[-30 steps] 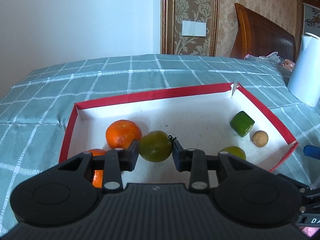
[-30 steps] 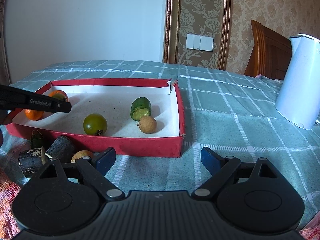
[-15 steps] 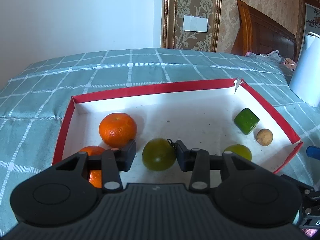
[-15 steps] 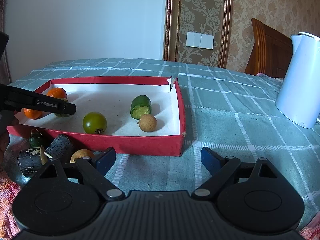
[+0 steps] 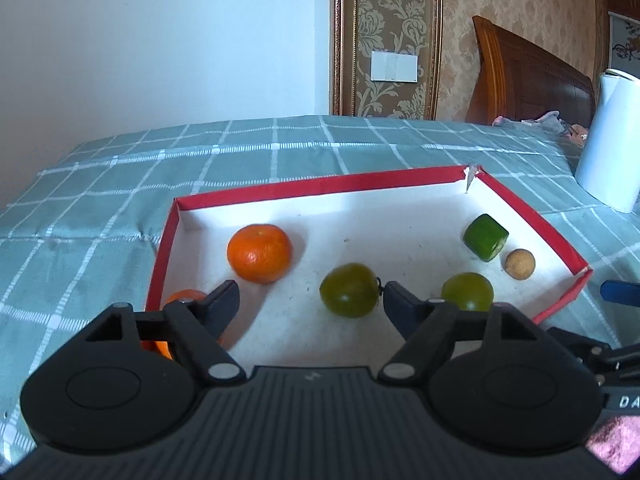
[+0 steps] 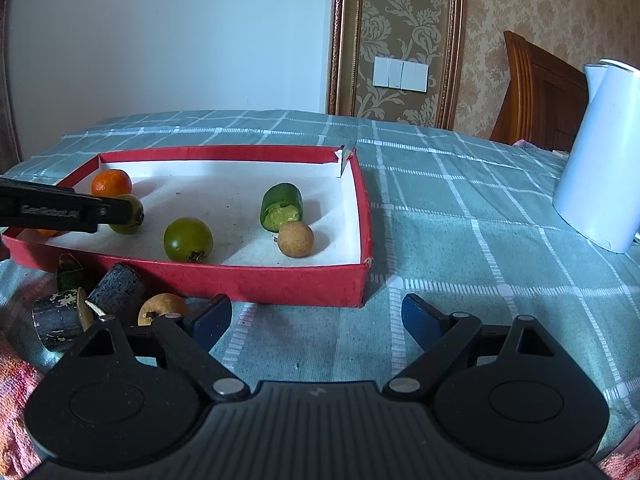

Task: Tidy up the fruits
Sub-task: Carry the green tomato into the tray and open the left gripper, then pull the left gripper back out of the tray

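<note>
Red tray (image 5: 532, 216) holds two oranges (image 5: 259, 253), two green fruits (image 5: 349, 289), one cut green piece (image 5: 485, 237), one brown ball (image 5: 519, 264). Left gripper (image 5: 311, 300) jaws opening, green fruit loose between. Right gripper (image 6: 316, 316) open, empty.

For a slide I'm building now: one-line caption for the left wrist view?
Left tool opening around a round green fruit resting in the red-rimmed white tray beside an orange mandarin.

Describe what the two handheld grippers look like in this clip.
Both have black ribbed plastic bodies with two round housings and silver pivot screws. The left gripper has black fingertips and pale lettering along its side; the right gripper has blue pads. No sleeves are visible.
</note>
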`<action>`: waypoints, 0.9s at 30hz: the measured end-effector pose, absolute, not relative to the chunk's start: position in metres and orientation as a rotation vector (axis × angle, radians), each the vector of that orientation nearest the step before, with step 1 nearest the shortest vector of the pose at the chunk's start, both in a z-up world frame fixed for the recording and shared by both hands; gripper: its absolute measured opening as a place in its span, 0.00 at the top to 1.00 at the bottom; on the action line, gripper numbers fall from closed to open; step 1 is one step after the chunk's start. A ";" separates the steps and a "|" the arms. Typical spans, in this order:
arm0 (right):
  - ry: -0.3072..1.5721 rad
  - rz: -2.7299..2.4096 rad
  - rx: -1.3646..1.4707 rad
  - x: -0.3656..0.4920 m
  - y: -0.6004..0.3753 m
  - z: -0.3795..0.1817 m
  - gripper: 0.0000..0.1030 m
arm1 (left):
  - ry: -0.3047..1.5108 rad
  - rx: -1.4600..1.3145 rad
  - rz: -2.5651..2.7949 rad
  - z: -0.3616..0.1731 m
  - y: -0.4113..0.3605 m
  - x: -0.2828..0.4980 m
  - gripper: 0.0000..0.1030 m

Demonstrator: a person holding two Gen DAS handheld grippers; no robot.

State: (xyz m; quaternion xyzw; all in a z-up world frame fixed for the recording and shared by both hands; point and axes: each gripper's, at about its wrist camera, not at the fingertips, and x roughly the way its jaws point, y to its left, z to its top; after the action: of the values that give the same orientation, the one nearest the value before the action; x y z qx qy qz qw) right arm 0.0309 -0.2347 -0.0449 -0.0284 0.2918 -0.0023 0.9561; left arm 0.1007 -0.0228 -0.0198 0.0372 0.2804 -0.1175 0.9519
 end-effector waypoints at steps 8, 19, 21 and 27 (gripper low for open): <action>0.603 -0.007 -0.046 0.033 -0.236 -0.046 0.10 | 0.568 0.068 -0.249 -0.018 -0.020 0.084 0.25; 0.607 -0.005 -0.041 0.033 -0.237 -0.046 0.10 | 0.548 0.015 -0.267 -0.012 0.001 0.043 0.20; 0.609 -0.005 -0.041 0.033 -0.237 -0.046 0.10 | 0.528 0.032 -0.244 -0.010 0.004 0.036 0.16; 0.610 -0.005 -0.042 0.032 -0.238 -0.046 0.10 | 0.556 -0.005 -0.248 -0.015 0.020 0.023 0.14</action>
State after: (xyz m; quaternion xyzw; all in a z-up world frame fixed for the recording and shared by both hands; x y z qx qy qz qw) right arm 0.0321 -0.2375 -0.0458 -0.0206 0.3001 -0.0026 0.9537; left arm 0.0226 0.0198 -0.0152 -0.0022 0.2738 -0.1222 0.9540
